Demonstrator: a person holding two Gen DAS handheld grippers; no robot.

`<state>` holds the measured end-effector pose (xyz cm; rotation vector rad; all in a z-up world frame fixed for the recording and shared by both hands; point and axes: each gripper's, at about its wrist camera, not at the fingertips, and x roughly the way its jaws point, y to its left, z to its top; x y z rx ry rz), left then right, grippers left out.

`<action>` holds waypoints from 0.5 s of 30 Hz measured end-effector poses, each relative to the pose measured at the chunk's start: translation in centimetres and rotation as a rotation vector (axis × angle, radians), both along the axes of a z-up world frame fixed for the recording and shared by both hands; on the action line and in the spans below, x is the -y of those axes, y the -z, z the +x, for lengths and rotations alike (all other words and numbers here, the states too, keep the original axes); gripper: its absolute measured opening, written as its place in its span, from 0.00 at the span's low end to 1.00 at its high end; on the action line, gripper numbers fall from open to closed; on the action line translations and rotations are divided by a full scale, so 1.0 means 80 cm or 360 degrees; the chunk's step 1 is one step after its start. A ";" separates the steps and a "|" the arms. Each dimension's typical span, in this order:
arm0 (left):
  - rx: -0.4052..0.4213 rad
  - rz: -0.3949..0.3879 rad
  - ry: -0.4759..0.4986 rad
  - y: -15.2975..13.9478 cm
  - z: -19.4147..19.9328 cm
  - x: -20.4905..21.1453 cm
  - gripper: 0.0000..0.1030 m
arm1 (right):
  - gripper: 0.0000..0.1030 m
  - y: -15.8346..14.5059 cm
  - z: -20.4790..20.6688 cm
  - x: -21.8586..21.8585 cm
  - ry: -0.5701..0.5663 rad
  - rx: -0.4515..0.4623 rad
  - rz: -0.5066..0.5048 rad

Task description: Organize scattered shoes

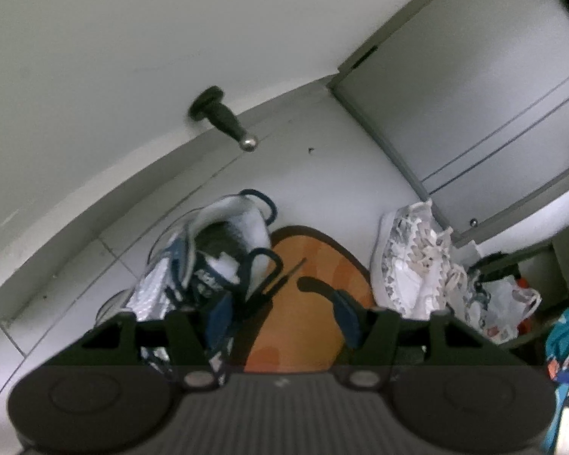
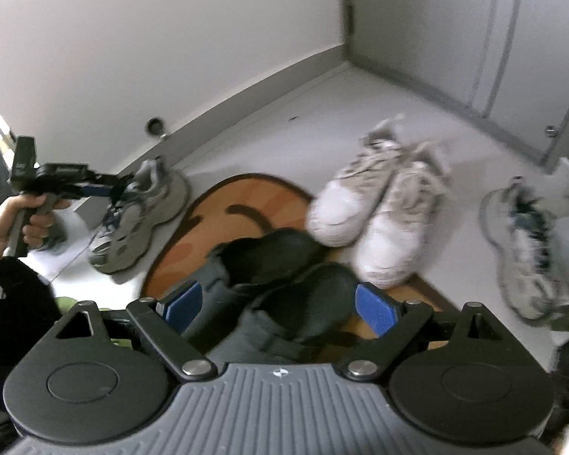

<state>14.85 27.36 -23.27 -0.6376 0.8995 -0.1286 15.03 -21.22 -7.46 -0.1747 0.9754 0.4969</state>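
A pair of black shoes hangs over the orange mat, my right gripper shut on them with a blue pad against each outer side. A grey and navy sneaker lies on the floor at the mat's left edge. My left gripper stands at its heel, held by a hand. In the left wrist view this sneaker sits by the left finger, while the left gripper is open, its right finger free over the mat. A white pair rests at the mat's far right.
A second grey and navy sneaker lies on the floor at the right. A black door stop sticks out of the wall above the skirting. A door closes the far corner. A plastic bag sits beside the white sneaker.
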 end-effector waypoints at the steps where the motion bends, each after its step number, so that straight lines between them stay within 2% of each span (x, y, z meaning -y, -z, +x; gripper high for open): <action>1: 0.0006 0.0013 0.0010 -0.002 0.001 0.004 0.70 | 0.89 -0.002 -0.001 0.004 0.0005 0.0006 0.0002; 11: 0.0072 0.0031 0.0190 -0.030 0.029 0.080 0.70 | 0.89 -0.017 0.012 0.048 0.0072 0.0071 0.0013; 15: 0.0109 0.0042 0.0280 -0.040 0.041 0.115 0.69 | 0.89 -0.037 0.018 0.057 0.0134 0.0130 -0.0014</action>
